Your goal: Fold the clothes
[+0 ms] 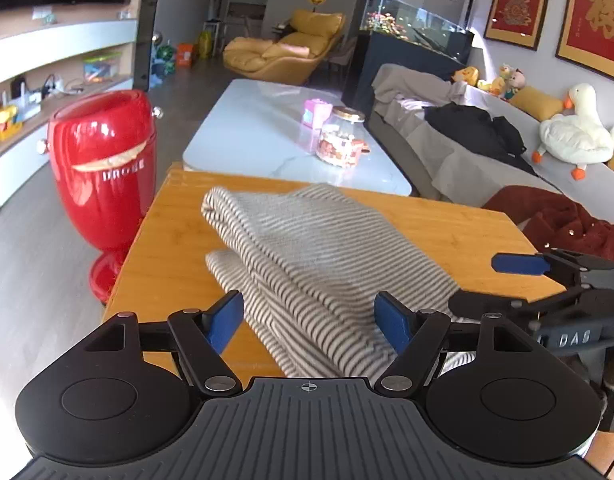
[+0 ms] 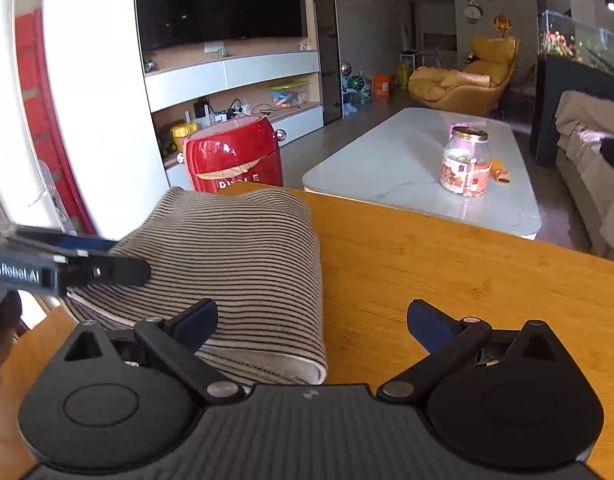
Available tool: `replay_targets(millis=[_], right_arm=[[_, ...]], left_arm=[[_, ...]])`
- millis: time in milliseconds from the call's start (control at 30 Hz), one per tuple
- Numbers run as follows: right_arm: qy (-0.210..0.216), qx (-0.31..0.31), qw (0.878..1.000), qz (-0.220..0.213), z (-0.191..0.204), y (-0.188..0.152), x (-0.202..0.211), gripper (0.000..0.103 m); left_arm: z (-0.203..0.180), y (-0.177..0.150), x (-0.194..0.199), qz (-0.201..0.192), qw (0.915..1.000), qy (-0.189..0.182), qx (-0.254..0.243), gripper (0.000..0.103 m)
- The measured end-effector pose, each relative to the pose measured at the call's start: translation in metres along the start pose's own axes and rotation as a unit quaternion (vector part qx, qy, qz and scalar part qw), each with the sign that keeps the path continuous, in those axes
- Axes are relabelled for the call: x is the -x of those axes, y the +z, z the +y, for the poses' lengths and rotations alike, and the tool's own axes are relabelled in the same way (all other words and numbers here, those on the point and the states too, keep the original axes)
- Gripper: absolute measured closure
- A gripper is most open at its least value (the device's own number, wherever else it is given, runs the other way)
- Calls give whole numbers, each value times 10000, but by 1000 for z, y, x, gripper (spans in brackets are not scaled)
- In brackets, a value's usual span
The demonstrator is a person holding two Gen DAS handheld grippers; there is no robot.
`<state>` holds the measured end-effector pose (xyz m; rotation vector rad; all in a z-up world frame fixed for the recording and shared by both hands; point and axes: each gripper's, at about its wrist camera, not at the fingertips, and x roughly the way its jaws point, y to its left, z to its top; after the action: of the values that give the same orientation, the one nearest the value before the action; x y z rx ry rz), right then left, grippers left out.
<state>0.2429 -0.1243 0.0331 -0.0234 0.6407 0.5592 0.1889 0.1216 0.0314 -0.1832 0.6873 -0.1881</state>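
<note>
A folded grey-and-white striped garment (image 1: 327,248) (image 2: 227,248) lies in a thick stack on the orange wooden table (image 1: 175,240) (image 2: 447,264). My left gripper (image 1: 309,314) stands open low over its near end, and the cloth runs between the blue pads (image 1: 227,320) without being pinched. My right gripper (image 2: 313,314) is open too: its left finger (image 2: 195,320) is over the garment's near right corner, its right finger over bare wood. Each gripper shows in the other's view, the right (image 1: 491,284) at the garment's right side, the left (image 2: 107,260) at its left side.
A red barrel-shaped bin (image 1: 103,168) stands on the floor left of the table. Beyond lies a white marble coffee table (image 1: 267,128) with a glass jar (image 1: 341,140). A sofa (image 1: 447,160) at right carries a red garment (image 1: 559,220), a black garment and a plush goose.
</note>
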Motion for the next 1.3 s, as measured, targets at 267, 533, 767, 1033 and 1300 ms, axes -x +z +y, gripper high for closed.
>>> replay_targets(millis=[267,533,767,1033,1300], right_arm=[[473,-445,9975,261,-1,-19,-20,31],[241,-524,9983,-34,-10,10,-67,34],[326,-721,9968,-68,-23,27,-98,34],[430,-701,9963,-253,-31,22,-75,32],[935,-1226,9872,-402,-72,73,-98,16]], left_arm=[[12,-35,-20,439,9939,-911,447,45],[22,-3,-60,150,9983,-509,258,46],[18,5,-76,41,9995,-23,319,41],[0,3,-60,100,9998,178,8,46],[21,66,-15,-686,9943,-374,719,10]])
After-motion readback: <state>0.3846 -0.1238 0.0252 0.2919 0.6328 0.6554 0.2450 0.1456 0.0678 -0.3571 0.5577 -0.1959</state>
